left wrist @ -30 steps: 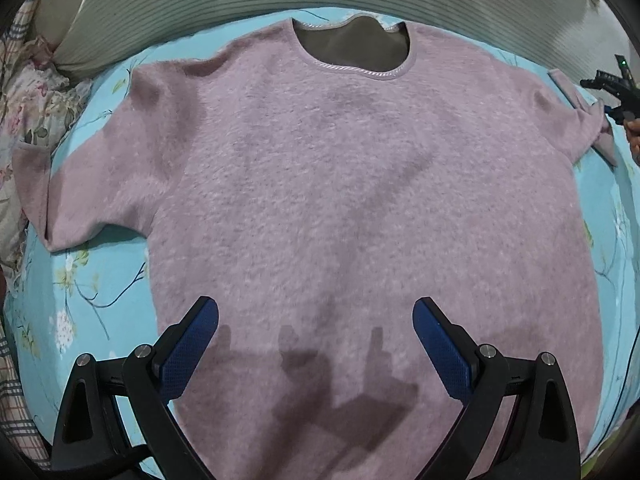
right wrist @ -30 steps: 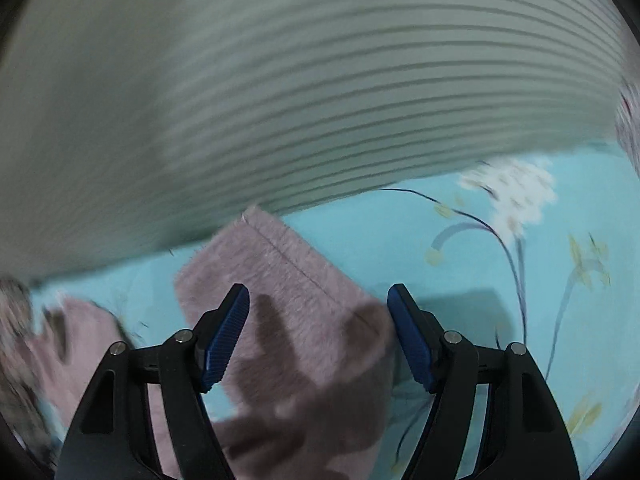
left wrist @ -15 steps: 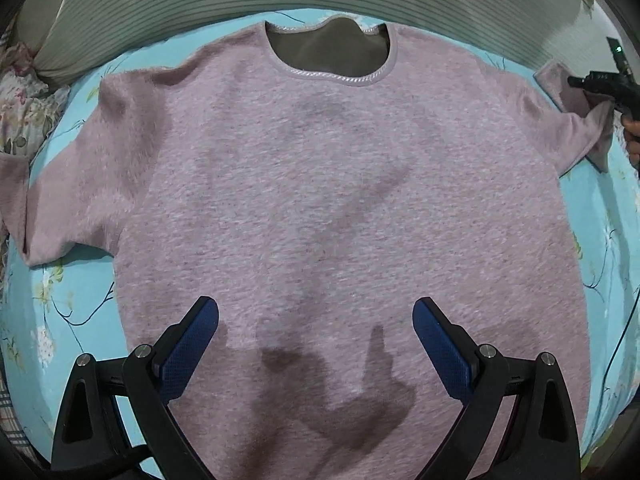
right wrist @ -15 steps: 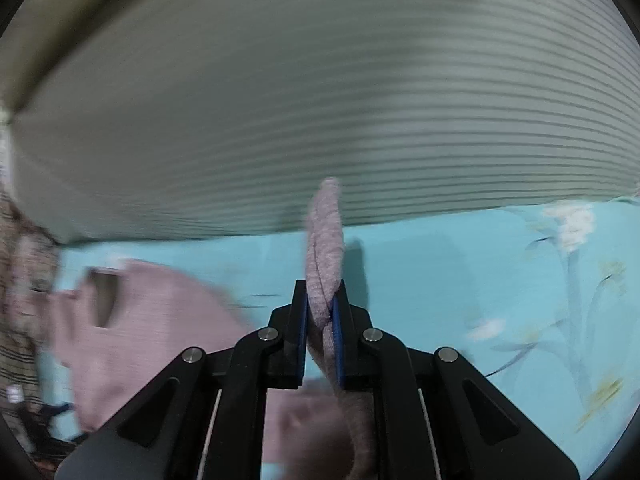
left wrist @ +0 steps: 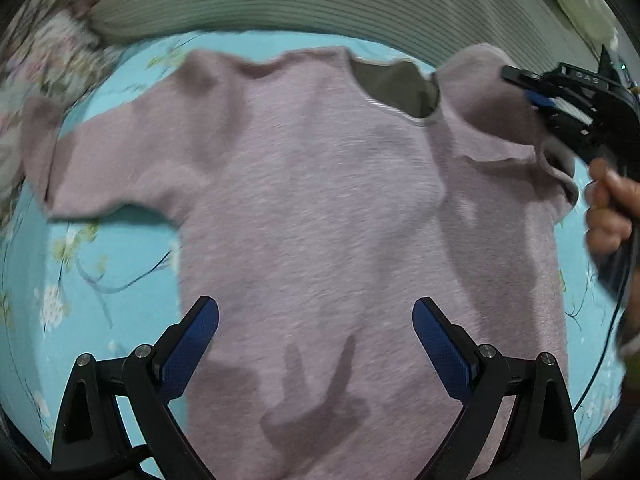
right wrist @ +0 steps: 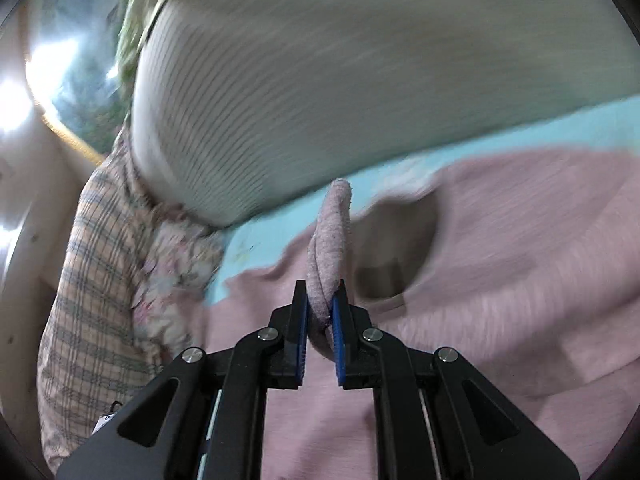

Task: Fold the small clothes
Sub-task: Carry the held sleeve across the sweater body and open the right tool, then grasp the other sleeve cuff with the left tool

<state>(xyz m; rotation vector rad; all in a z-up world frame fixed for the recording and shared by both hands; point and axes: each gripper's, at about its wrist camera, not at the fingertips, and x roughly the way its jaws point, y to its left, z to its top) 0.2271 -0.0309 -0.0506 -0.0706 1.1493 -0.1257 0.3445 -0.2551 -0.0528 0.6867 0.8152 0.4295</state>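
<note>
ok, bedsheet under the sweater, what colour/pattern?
The bedsheet is light turquoise blue with a pale floral branch print; clearest in the left wrist view.

From my left wrist camera, the sweater (left wrist: 320,208) lies flat on the bedsheet (left wrist: 100,272), neckline (left wrist: 396,88) away from me, towards the striped pillow (left wrist: 320,4) behind it; its left sleeve (left wrist: 100,160) stretches out to the left, and beyond that sits a heap of bedding (left wrist: 36,68); my left gripper (left wrist: 316,344) hangs above the sweater's lower part; at the right, the right sleeve (left wrist: 492,112) is lifted over the shoulder, between the pads of my right gripper (right wrist: 320,320); my hand (left wrist: 608,216) is just below it.
</note>
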